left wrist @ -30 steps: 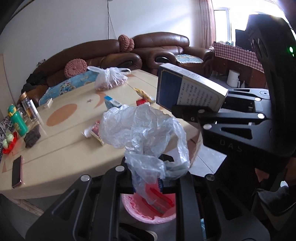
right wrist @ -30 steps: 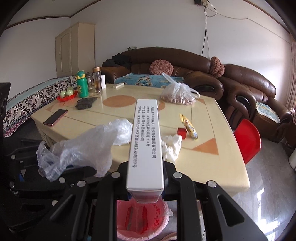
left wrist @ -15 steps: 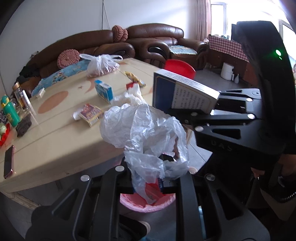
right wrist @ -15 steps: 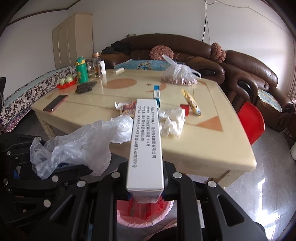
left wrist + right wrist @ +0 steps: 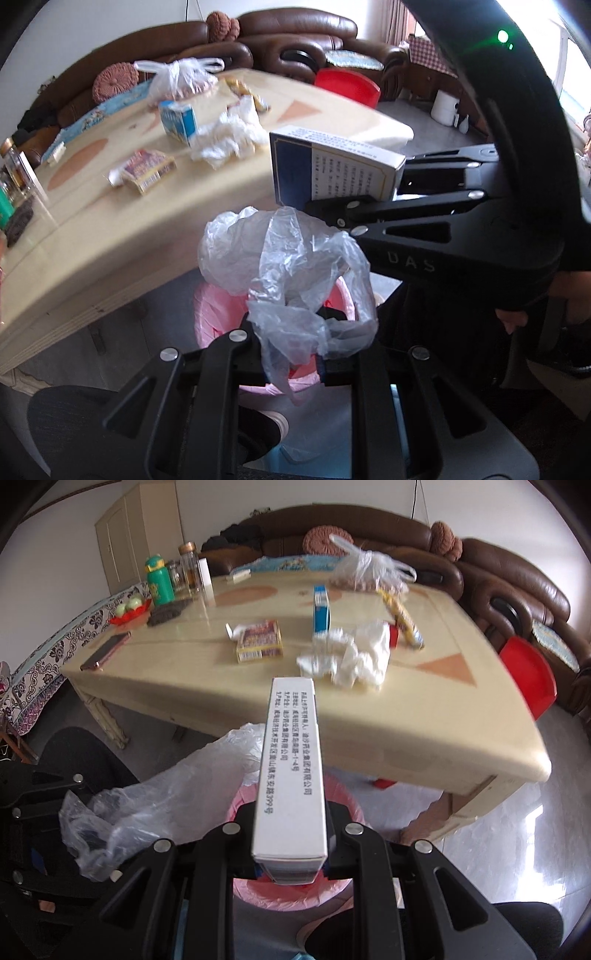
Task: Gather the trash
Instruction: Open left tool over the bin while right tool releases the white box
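My left gripper (image 5: 291,363) is shut on a crumpled clear plastic bag (image 5: 291,273), which hangs above a bin lined with pink plastic (image 5: 210,306). My right gripper (image 5: 291,864) is shut on a long white carton with blue ends (image 5: 291,768), also above the pink-lined bin (image 5: 295,890). In the left wrist view the carton (image 5: 332,170) and the right gripper (image 5: 332,212) show at the right. In the right wrist view the clear bag (image 5: 155,797) sits low at the left. Both grippers point steeply down, side by side, in front of the table edge.
On the beige table (image 5: 184,675) lie crumpled white tissue (image 5: 351,657), a patterned small box (image 5: 258,640), a blue box (image 5: 320,607), a yellow wrapper (image 5: 402,620), a tied bag of food (image 5: 365,572), a phone (image 5: 105,651) and bottles (image 5: 159,579). A red stool (image 5: 528,675) stands at right.
Both grippers have sunk and tilted further down with their loads. The table top now shows from higher up and the pink bin has come closer under the fingers.
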Tool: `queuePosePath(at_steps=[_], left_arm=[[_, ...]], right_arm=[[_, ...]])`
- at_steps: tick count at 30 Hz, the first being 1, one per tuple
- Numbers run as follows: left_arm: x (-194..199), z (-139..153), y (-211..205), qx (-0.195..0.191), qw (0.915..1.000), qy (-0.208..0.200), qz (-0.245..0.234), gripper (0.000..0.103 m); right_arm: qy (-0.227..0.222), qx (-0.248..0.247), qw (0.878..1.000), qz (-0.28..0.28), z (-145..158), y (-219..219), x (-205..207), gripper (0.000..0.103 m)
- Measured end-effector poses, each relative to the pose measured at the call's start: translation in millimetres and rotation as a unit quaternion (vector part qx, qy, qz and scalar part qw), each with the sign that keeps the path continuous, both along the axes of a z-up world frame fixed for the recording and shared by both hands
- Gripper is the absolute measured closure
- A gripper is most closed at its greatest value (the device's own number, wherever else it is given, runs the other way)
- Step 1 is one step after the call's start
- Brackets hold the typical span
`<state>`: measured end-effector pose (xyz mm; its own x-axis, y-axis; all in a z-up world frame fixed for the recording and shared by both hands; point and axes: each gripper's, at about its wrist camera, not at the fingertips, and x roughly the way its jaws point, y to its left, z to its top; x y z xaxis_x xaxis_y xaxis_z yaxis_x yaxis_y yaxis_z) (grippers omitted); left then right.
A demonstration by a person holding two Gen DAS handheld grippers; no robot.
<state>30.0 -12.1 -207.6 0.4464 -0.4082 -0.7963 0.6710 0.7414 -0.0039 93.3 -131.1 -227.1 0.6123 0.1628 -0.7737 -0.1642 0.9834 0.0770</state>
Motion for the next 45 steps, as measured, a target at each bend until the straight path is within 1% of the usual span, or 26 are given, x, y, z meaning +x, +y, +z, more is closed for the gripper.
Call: queuePosePath(at_steps=[7,10,13,16,18,22,24,26,28,29,33,36,38,42,43,44,45], left_arm=[[20.1,-38.1,-6.4,0.011,0.9988,0.048,0.001,0.086],[33.9,-54.0,-9.9,0.009,0.9971,0.075,0.006,0.086],[45.9,-67.3,-13.0,0.012,0.9955,0.094,0.01,0.086],[60.5,-79.0,-16.1,0.012,0.9934,0.113,0.02,0.086],[66.3,-82.0,-16.1,0.01,0.9933,0.108,0.04,0.086],[78.7,-93.1,-23.8,0.018,0.9897,0.126,0.064,0.086],[85.7,-101.6,-25.0,0.019,0.9862,0.147,0.074,0.086],[90.6,-114.5,-24.5,0.023,0.9816,0.172,0.079,0.086],[93.1,-123.2,-21.5,0.024,0.9789,0.185,0.083,0.086],[94.6,-125.5,-20.6,0.022,0.978,0.19,0.084,0.086],[109.2,-140.1,-13.8,0.008,0.9693,0.224,0.102,0.086],[114.4,-152.6,-14.7,0.013,0.9645,0.239,0.111,0.086],[116.8,-162.5,-14.4,0.015,0.9617,0.249,0.114,0.086],[125.9,-169.2,-9.4,0.008,0.9542,0.271,0.127,0.086],[132.2,-181.9,-7.6,0.008,0.9528,0.275,0.129,0.086],[133.9,-185.1,-6.7,0.006,0.9505,0.282,0.131,0.086],[135.6,-188.3,-5.8,0.007,0.95,0.283,0.132,0.086]], right_arm=[[0.063,0.01,0.998,-0.005,-48.6,-7.2,17.3,0.082],[0.092,0.018,0.996,-0.01,-72.1,-10.4,28.6,0.082],[0.119,0.019,0.993,-0.013,-95.3,-12.9,38.5,0.082],[0.144,0.017,0.989,-0.013,-117.3,-14.2,47.7,0.082],[0.157,0.013,0.987,-0.008,-129.7,-12.7,54.8,0.082],[0.17,0.0,0.985,0.005,-148.1,-12.9,64.9,0.082],[0.177,-0.001,0.984,0.01,-158.9,-11.4,68.1,0.082],[0.188,0.008,0.982,0.01,-167.3,-14.0,70.7,0.082],[0.198,0.014,0.98,0.012,-174.2,-15.7,74.2,0.082],[0.202,0.014,0.979,0.013,-178.1,-16.2,76.0,0.082],[0.216,0.013,0.976,0.016,-190.1,-15.4,82.2,0.082],[0.227,-0.003,0.974,0.024,-204.7,-13.0,86.0,0.082],[0.238,0.004,0.971,0.024,-211.2,-12.5,87.1,0.082],[0.247,0.009,0.969,0.026,-215.9,-12.1,89.3,0.082],[0.25,0.01,0.968,0.028,-218.2,-11.5,90.6,0.082],[0.252,0.01,0.967,0.031,-220.6,-10.5,91.7,0.082],[0.255,0.011,0.966,0.034,-222.4,-9.4,92.6,0.082]])
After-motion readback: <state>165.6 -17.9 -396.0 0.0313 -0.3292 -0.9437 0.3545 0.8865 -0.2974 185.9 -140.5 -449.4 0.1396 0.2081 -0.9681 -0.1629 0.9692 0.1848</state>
